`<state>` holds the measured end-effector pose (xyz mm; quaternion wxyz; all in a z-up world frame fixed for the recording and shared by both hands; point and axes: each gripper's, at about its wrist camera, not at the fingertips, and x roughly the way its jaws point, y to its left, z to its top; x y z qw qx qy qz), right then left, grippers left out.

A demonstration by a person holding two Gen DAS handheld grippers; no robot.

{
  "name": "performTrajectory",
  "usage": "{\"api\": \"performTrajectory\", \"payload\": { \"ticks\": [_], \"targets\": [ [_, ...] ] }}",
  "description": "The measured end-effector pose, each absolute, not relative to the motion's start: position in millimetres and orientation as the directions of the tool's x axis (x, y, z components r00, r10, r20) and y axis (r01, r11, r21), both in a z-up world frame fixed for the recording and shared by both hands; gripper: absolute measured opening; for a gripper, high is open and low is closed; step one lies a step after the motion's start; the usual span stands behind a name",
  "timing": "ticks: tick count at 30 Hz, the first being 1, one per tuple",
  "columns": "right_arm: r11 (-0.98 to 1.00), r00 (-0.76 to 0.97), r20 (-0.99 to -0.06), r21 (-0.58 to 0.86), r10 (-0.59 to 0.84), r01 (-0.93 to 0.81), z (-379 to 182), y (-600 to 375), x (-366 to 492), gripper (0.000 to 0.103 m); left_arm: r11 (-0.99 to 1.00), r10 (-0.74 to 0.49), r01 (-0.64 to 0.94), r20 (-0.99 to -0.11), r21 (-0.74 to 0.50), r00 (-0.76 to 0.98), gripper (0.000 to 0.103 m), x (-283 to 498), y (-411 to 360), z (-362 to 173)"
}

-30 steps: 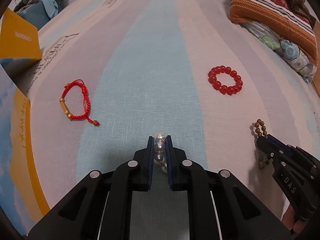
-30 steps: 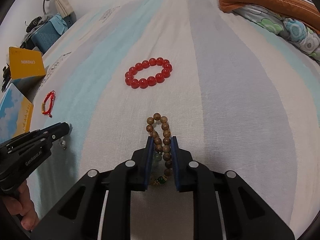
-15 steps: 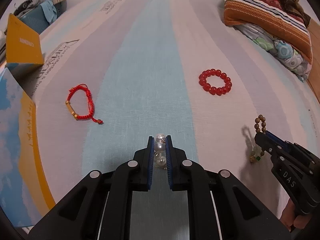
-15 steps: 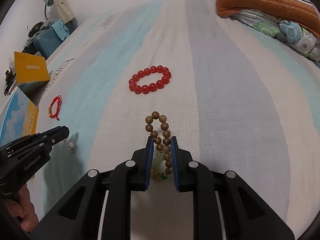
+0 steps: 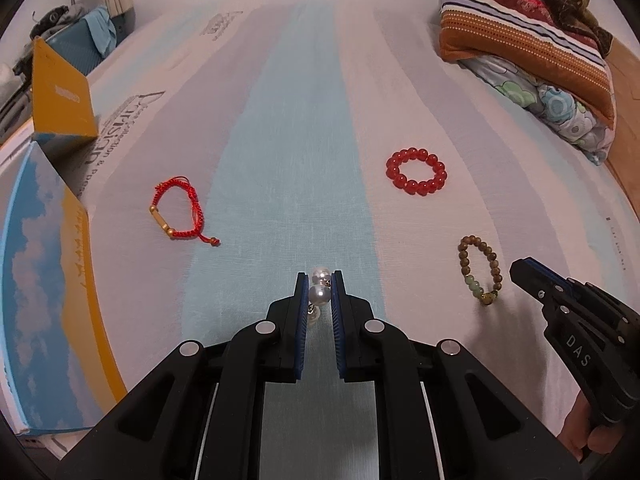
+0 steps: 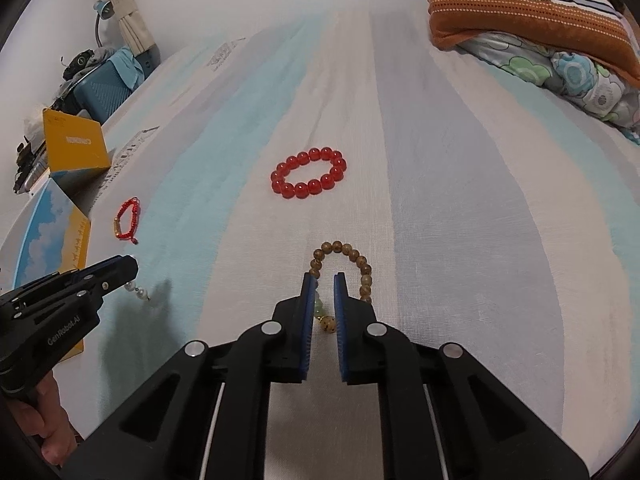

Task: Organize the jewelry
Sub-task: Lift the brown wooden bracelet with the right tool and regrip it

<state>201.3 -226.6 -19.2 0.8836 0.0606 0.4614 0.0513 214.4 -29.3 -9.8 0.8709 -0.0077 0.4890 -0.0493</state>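
Observation:
My left gripper (image 5: 319, 286) is shut on a pearl strand (image 5: 320, 294) and holds it above the striped bedsheet (image 5: 296, 128); the pearls also show hanging from it in the right wrist view (image 6: 136, 290). My right gripper (image 6: 323, 286) is open a little, and the brown bead bracelet (image 6: 345, 261) lies loose on the sheet at its tips. It also shows in the left wrist view (image 5: 480, 274), lying flat just left of the right gripper (image 5: 520, 270). A red bead bracelet (image 5: 416, 171) and a red cord bracelet (image 5: 178, 214) lie further off.
A blue-and-yellow box (image 5: 44, 288) lies along the left edge, with an orange box (image 5: 60, 96) behind it. Folded blankets (image 5: 528, 40) are stacked at the far right. A blue case (image 6: 104, 88) stands beyond the bed at the left.
My right gripper has opened and let go of the brown bead bracelet, which now lies flat on the sheet. Both grippers have risen and pulled back. The left one still holds the pearls.

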Motion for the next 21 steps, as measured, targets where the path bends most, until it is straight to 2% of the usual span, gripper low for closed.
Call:
{"api": "performTrajectory", "payload": {
  "ticks": [3, 6, 17, 19, 21],
  "targets": [
    [0.989, 0.572, -0.809, 0.143, 0.136, -0.033, -20.7, -229.9, 203.0, 0.012, 0.995, -0.094, 0.076, -0.851, -0.063, 0.517, 0.011, 213.8, -29.3, -8.6],
    [0.989, 0.558, -0.821, 0.148, 0.122, 0.003, -32.5, -237.7, 209.3, 0.026, 0.995, -0.093, 0.074, -0.854, -0.064, 0.513, 0.011, 214.6, -29.2, -11.9],
    [0.99, 0.496, -0.863, 0.134, 0.1, 0.033, -67.6, -244.7, 234.9, 0.026, 0.995, -0.086, 0.082, -0.857, -0.051, 0.507, 0.011, 222.3, -34.3, -20.2],
    [0.992, 0.486, -0.869, 0.12, 0.09, 0.031, -71.2, -242.9, 236.6, 0.022, 0.995, -0.085, 0.082, -0.859, -0.05, 0.506, 0.011, 223.4, -34.3, -21.5],
    [0.992, 0.483, -0.871, 0.118, 0.086, 0.037, -72.1, -243.3, 237.0, 0.009, 0.996, -0.082, 0.08, -0.859, -0.048, 0.505, 0.011, 223.8, -33.9, -22.3]
  ]
}}
